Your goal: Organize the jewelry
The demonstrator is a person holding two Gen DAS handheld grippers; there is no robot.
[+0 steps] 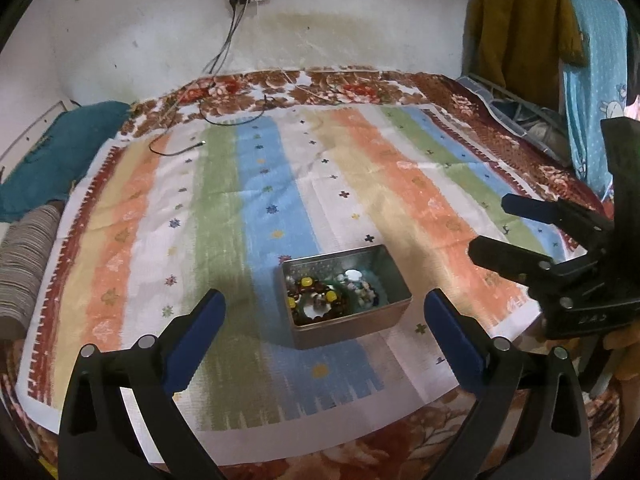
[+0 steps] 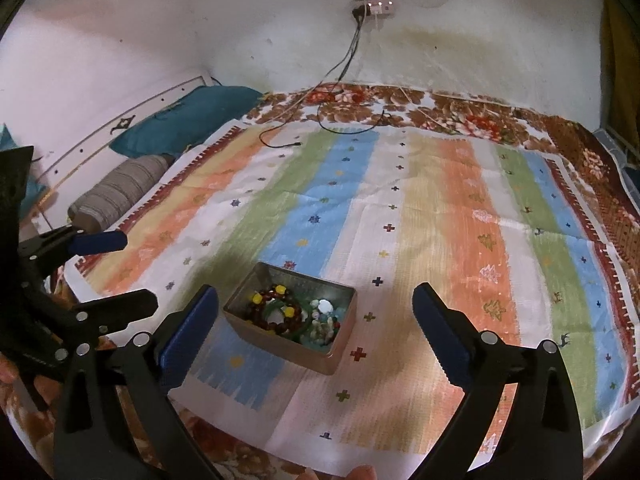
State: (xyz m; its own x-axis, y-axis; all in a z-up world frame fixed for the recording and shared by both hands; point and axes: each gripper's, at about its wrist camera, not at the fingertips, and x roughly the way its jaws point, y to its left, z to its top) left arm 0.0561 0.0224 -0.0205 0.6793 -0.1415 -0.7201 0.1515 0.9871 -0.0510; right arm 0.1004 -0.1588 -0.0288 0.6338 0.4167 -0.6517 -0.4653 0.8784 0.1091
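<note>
— Striped cloth (image 1: 360,184) across the bed; our metal tin (image 1: 394,312) sits centre, beaded bracelets (image 1: 316,300) inside.
— Left gripper (image 1: 324,320) and right gripper (image 2: 316,320) both spread wide, holding nothing above it.

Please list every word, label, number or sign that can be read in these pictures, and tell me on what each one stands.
No text can be read with confidence.
Right hand-held gripper body, left wrist view: small embossed characters, too blurred to read.
Striped cloth: only woven crosses, flowers, trees and deer, no letters.
Metal tin with beaded jewelry: no label visible.
Wall power strip: small lights only, no readable marking.
</note>
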